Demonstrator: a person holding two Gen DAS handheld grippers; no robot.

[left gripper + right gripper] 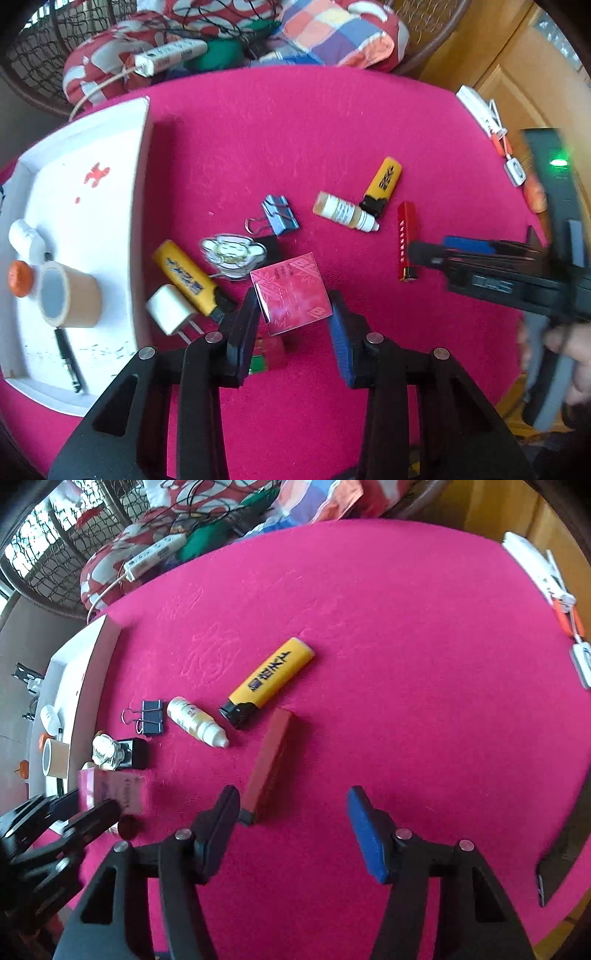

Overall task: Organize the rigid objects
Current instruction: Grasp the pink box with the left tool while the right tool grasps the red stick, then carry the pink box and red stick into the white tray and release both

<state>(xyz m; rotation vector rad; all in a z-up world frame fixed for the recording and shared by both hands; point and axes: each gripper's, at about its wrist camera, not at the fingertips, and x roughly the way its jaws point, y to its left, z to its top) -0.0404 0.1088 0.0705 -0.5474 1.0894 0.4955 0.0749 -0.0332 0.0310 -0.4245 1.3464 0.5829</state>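
Two grippers work over a round table covered in pink cloth (332,122). Nearest in the left wrist view, the left gripper (294,317) pinches a square red packet (291,291) between its two pads, the packet tilted and lifted at its near edge over a small red and green thing that is too blurred to name. In the right wrist view, the right gripper (293,830) points steeply down with its jaws spread and nothing between them; a red bar (267,764) lies just outside its left finger (221,819), near end close to the fingertip, and whether they touch I cannot tell.

Left of the packet lie a white plug (168,308) and a yellow lighter (188,278) side by side, with a clear-wrapped trinket (232,253) on a black card just beyond. Further off sit a blue binder clip (279,216), a small bottle (345,212) on its side, and a second yellow lighter (382,184) whose black end is just beside the bottle's cap.

At the left edge of the table stands a white tray (142,155) holding a tape roll (70,297), a pen (68,360), and an orange cap (20,278). Beyond the far edge are patterned cushions (332,33) and a white power strip (170,55).
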